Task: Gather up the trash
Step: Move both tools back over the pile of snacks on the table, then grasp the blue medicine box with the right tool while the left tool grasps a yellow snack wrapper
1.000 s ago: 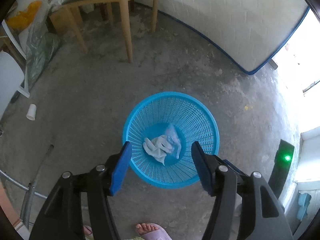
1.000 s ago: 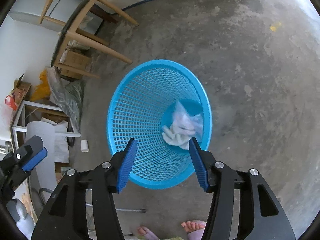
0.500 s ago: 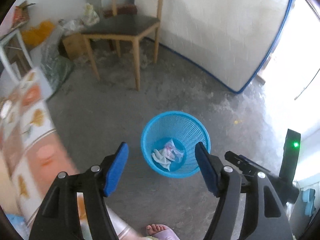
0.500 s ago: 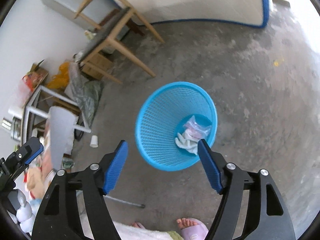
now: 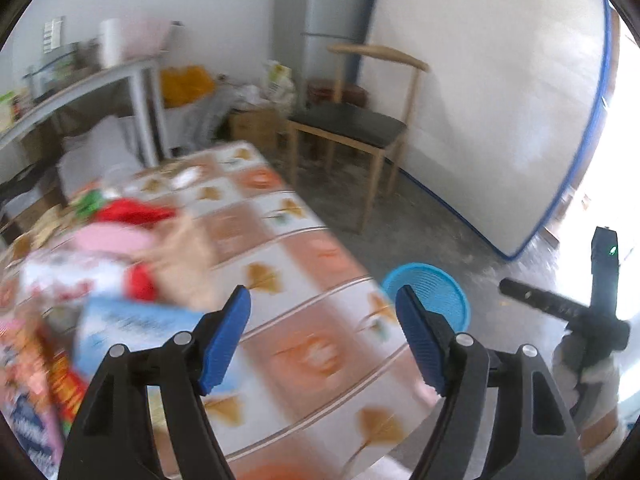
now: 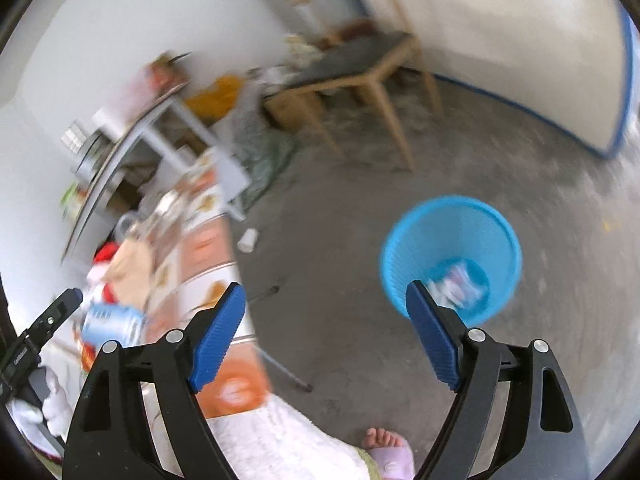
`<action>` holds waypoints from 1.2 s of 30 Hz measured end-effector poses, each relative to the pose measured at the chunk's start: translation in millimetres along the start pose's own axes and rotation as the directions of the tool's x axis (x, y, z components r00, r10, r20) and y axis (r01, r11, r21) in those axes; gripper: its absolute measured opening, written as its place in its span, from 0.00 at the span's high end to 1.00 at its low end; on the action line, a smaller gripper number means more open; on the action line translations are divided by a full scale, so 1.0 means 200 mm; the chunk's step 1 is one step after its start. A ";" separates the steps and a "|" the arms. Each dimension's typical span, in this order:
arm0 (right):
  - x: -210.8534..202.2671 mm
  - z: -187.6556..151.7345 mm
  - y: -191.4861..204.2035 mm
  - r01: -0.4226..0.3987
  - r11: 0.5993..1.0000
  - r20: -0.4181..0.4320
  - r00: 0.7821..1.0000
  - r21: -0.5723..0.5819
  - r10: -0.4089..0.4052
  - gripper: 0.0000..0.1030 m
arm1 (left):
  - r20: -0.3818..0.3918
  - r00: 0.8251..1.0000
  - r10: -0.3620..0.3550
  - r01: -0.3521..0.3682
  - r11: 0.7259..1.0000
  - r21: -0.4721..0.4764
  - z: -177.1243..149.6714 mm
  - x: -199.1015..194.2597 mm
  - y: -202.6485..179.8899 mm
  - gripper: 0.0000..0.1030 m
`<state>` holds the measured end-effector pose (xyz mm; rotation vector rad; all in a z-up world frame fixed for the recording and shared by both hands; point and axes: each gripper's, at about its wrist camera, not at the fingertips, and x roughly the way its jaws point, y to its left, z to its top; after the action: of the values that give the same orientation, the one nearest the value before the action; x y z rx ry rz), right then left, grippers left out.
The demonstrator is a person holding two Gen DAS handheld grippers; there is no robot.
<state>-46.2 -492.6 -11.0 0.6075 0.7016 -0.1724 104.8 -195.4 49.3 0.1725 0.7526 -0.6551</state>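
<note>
The blue mesh basket (image 6: 416, 236) stands on the concrete floor with crumpled white and clear wrappers (image 6: 456, 284) at its bottom. My right gripper (image 6: 325, 292) hangs high above the floor to the basket's left; its jaws are opening with nothing between them. My left gripper (image 5: 322, 300) is over a table with a leaf-patterned cloth (image 5: 304, 264); its jaws are opening too, and hold nothing. Blurred packets and wrappers (image 5: 120, 320) in red, pink and blue-white lie on the table's left part. The basket (image 5: 440, 276) shows beyond the table's right edge.
A wooden chair (image 5: 352, 124) stands by the white wall, with boxes and bags piled beside it. A white shelf unit (image 5: 100, 80) is at the back left. A white cup (image 6: 248, 240) and a metal rod (image 6: 288, 372) lie on the floor. A person's foot (image 6: 384, 440) is below.
Both grippers have risen away from the basket and opened wider. The left one has swung left over the table, whose trash has come into view. The basket now looks small and far.
</note>
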 end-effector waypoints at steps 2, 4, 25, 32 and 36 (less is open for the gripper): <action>-0.01 0.01 0.17 -0.047 0.992 0.009 0.999 -0.117 0.049 0.18 | 0.018 1.000 0.020 -0.020 0.999 -0.041 -0.07 -0.10 0.12 0.29; -0.01 0.01 0.33 -0.105 0.966 0.004 0.994 -0.236 0.109 0.13 | 0.027 0.999 0.033 -0.031 0.997 -0.076 -0.14 -0.19 0.23 0.28; 0.49 -0.20 1.49 -0.447 0.422 -0.381 0.894 -0.789 0.235 0.08 | 0.018 0.996 0.090 -0.086 0.983 -0.165 -0.62 -0.22 0.46 0.31; 0.57 -0.23 1.55 -0.474 0.356 -0.422 0.880 -0.805 0.217 0.08 | 0.008 0.990 0.142 -0.132 0.936 -0.327 -0.67 -0.09 0.51 0.46; 0.60 -0.24 1.58 -0.495 0.323 -0.450 0.868 -0.807 0.209 0.08 | 0.028 0.987 0.160 -0.139 0.920 -0.367 -0.67 -0.06 0.54 0.49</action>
<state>126.3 -201.9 28.8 -0.3377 0.7804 0.7383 86.0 -55.1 -48.2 -0.1288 0.7842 -0.3643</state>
